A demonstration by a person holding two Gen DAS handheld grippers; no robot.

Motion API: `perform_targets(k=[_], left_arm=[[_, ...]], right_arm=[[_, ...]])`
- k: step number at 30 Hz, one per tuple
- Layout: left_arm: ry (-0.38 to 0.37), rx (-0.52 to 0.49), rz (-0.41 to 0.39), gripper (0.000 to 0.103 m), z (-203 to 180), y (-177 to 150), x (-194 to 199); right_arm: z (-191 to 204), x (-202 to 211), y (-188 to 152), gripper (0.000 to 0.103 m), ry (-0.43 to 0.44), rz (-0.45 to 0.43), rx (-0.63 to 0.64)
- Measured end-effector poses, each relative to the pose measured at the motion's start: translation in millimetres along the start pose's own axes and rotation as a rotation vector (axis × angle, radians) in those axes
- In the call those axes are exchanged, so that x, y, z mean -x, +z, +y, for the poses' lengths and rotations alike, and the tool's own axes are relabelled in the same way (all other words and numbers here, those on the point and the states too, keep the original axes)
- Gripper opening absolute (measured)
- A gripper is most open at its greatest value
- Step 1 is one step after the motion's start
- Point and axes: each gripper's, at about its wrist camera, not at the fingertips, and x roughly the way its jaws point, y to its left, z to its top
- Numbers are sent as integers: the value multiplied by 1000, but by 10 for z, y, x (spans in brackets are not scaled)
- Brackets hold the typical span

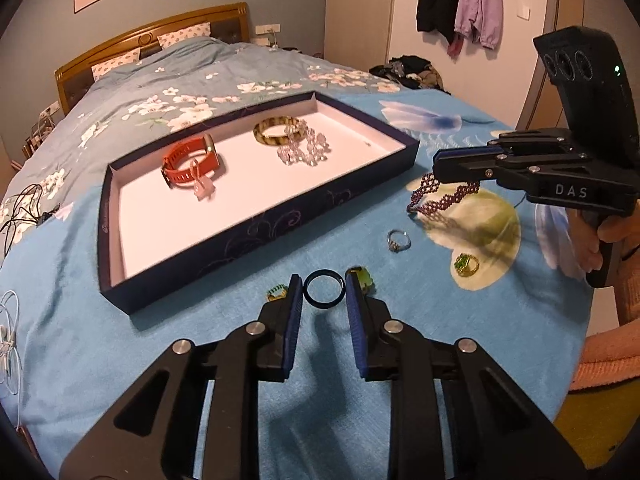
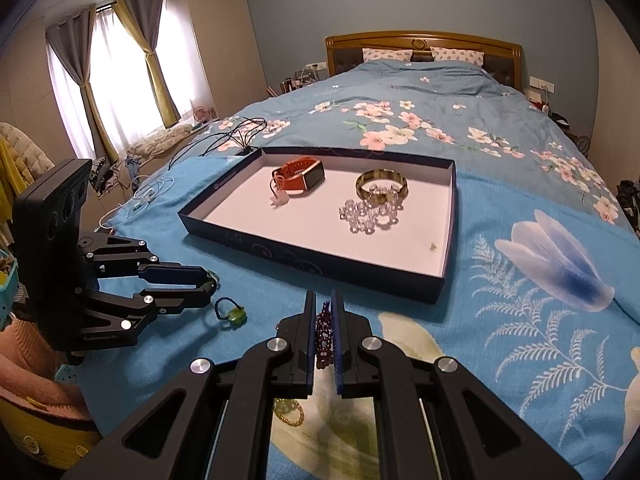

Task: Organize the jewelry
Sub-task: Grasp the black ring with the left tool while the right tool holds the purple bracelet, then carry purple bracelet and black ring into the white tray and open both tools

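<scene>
Meanwhile, two pieces of jewelry are pinched over the blue bedspread.

A dark blue ring is clamped upright between the pads of the left gripper, just in front of the near wall of the navy tray. A purple beaded bracelet is squeezed between the nearly closed jaws of the right gripper and hangs to the tray's right. An orange smartwatch, a tortoiseshell bangle and a clear bead bracelet are lying inside the tray. A silver ring and a green-stoned gold ring are left on the bedspread.
</scene>
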Motion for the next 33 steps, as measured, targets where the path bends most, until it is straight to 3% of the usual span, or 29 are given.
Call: perform_targets(k=[15, 33], left_arm=[[33, 32, -116, 22, 167, 238, 336], [91, 67, -127, 22, 463, 470, 214]], right_arm=[[25, 124, 269, 6, 13, -72, 18], [-125, -9, 703, 6, 9, -122, 5]])
